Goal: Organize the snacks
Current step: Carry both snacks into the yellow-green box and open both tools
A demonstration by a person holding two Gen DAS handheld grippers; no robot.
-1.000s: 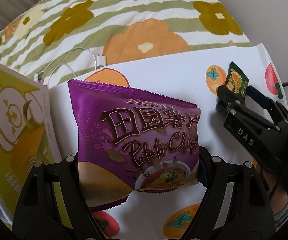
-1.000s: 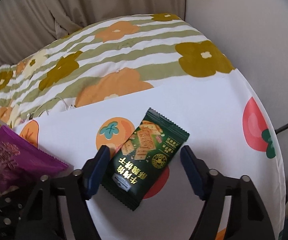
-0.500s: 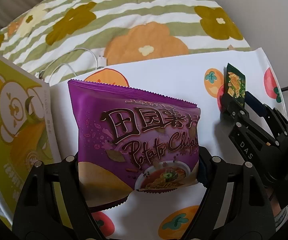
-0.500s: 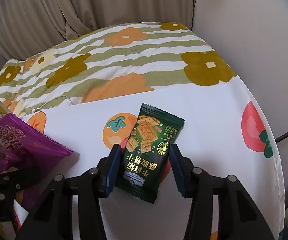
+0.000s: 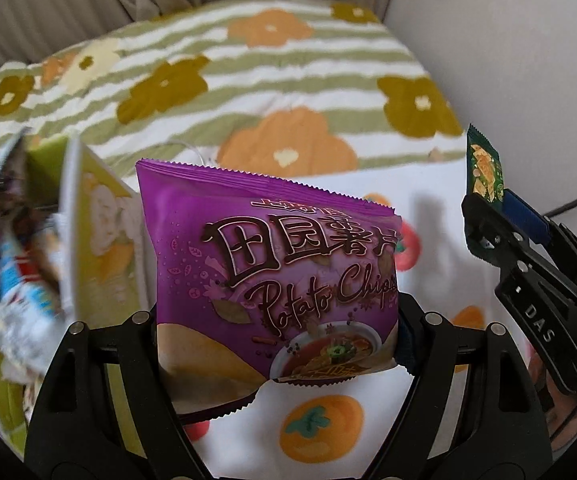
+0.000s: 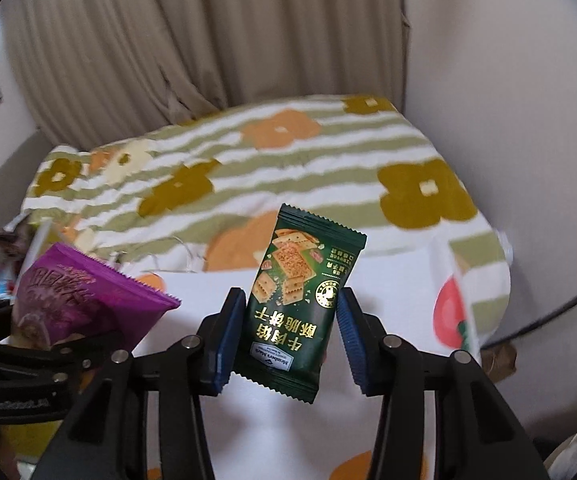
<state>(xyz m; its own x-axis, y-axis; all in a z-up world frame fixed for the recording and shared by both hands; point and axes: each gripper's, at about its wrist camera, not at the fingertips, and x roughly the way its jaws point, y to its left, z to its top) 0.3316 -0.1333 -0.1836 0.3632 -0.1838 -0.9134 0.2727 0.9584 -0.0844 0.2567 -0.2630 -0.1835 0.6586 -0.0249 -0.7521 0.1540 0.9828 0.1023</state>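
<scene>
Both jaws pinching: left gripper on chips, right gripper on crackers; edge-held, liable to slip mid-air.

Left of the purple chip bag, the snack packets in the yellow-green box are motion-blurred, their labels unreadable; the picture's edge crops them.

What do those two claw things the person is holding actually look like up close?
Both are black plastic. The left gripper and the right gripper each have two angular fingers studded with round silver bolts. The right one's fingertips carry ribbed blue pads. White lettering reading DAS marks the right gripper's side in the left wrist view. No cables or sleeves show.
</scene>
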